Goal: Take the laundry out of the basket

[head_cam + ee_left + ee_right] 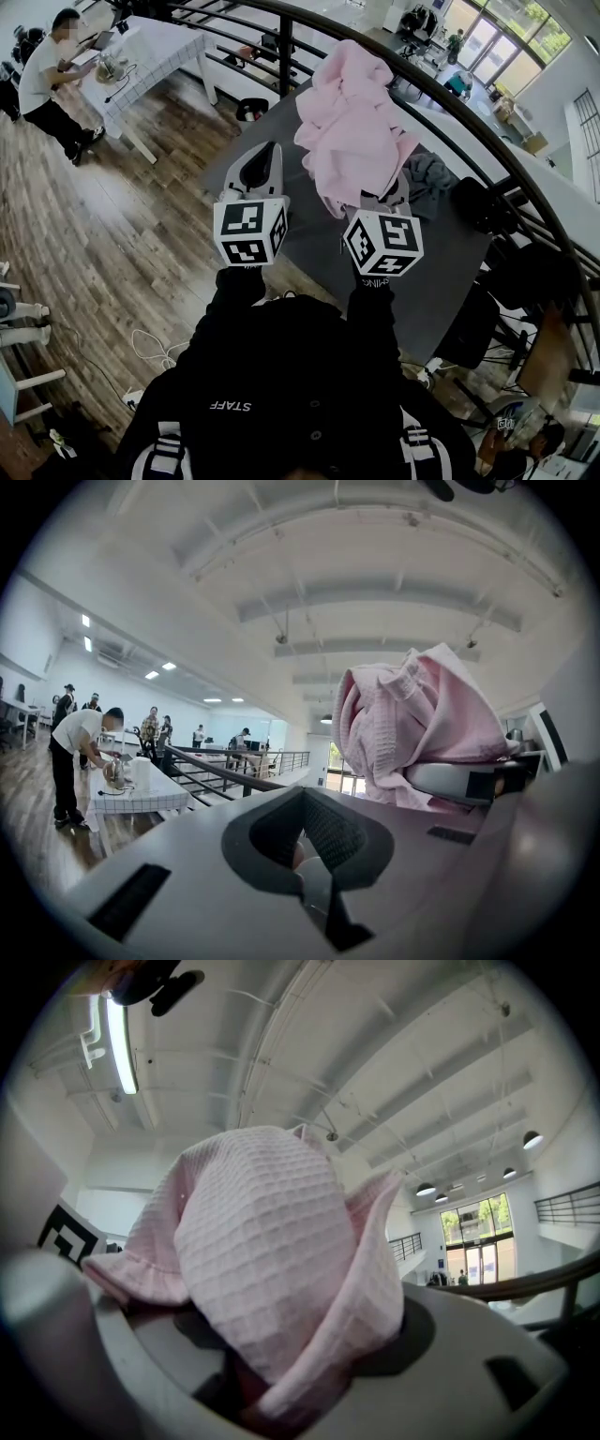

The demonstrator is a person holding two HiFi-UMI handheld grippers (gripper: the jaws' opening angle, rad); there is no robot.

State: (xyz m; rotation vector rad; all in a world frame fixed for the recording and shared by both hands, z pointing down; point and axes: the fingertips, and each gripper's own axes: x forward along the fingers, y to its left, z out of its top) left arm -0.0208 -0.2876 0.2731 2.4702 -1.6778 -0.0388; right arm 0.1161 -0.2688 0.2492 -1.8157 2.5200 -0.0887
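Lifting step: right hand-held gripper (382,202) clamped on cloth (356,122); left hand-held gripper (263,165), at 9 o'clock, shut, empty; next, probably onto counter (323,248).

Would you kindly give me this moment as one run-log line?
right gripper: shut on pink cloth, held up over grey table | left gripper: shut, empty | dark garment: lies on table

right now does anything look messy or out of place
The pink waffle-weave cloth is bunched in the right tool and flops over it. A dark grey garment lies crumpled on the grey table. Nothing looks spilled or damaged.
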